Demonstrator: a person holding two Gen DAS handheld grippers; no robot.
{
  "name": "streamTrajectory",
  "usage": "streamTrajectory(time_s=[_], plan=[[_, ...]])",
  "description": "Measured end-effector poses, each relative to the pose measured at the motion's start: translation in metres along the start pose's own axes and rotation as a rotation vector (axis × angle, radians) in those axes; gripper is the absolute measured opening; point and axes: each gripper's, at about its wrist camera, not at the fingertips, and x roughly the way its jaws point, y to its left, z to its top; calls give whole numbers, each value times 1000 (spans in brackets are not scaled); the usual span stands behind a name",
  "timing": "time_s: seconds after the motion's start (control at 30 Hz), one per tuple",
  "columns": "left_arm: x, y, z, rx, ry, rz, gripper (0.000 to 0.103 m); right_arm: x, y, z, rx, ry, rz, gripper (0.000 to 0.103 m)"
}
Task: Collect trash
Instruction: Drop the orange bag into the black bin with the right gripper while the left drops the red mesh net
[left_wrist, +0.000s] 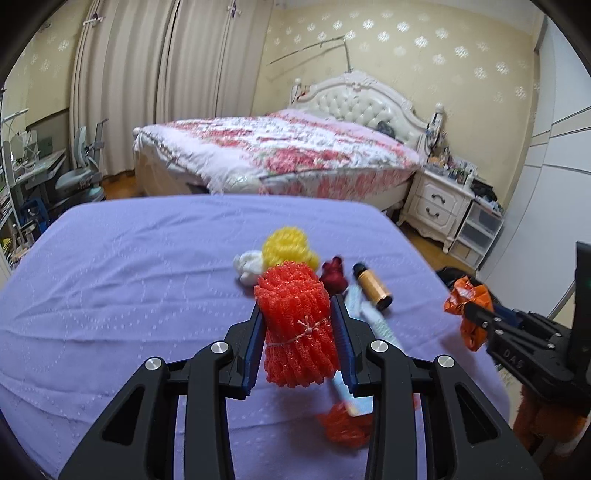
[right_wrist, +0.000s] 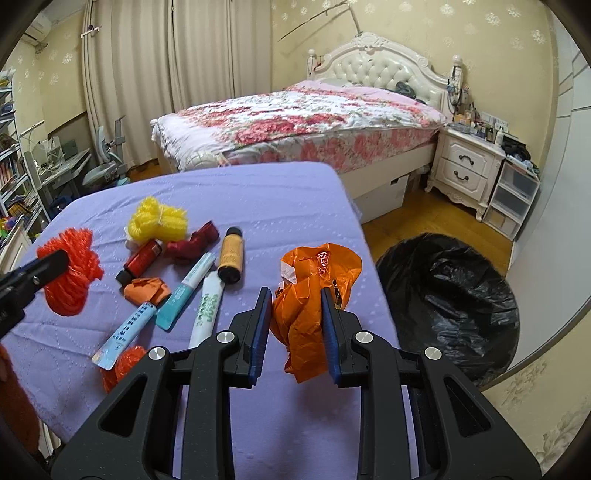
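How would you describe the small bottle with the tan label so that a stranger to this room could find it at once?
Start at the purple-covered table in front of the floral bed. Among the litter there, look just right of the three squeeze tubes. The tan-labelled bottle lies on its side, a short cylinder with black ends; the other bottle beside it is red.
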Motion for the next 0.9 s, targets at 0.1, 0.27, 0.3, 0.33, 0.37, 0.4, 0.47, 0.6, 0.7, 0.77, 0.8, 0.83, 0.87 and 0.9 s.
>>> streamTrajectory(time_s=[0.1, 0.27, 0.3, 0.33, 0.37, 0.4, 0.47, 0.6, 0.7, 0.77, 0.8, 0.83, 0.87, 0.9], plan=[[1, -16, 14, 21, -30, -32, 35, -6, -13, 7, 11, -24, -31, 26], [13, -52, 30, 82, -60, -82, 35, -9, -43, 17, 35, -48, -95, 26], [19, -61, 33, 94, -59, -93, 36, -9, -50, 19, 45, -49, -107, 26], [24, -69, 37, 102, -58, -104, 36, -9, -58, 20, 57, -52, -119, 26], [28, -75, 40, 110, -58, -113, 36, -9, -65, 22, 67, -54, -128, 26], [34, -84, 43, 118, -59, -121, 36, -8, -72, 23, 80, -56, -139, 26], [45, -101, 48, 133, -51, -139, 36, -6, -86, 25, 102, -60, -160, 26], [68, -134, 55, 166, -34, -175, 36, 1, -112, 28, 147, -58, -200, 26], [80, -160, 55, 197, -26, -186, 36, 7, -129, 29, 177, -56, -226, 26], [93, -176, 57, 208, -10, -196, 36, 12, -138, 28, 189, -51, -246, 26], [99, -182, 56, 215, -3, -198, 36, 15, -144, 28, 196, -48, -253, 26], [106, -188, 55, 224, 6, -202, 36, 17, -148, 27, 204, -44, -255, 26], [111, -194, 55, 232, 10, -202, 36, 21, -154, 26, 215, -38, -256, 26], [116, -199, 54, 241, 16, -202, 36, 23, -157, 26, 222, -33, -258, 26]])
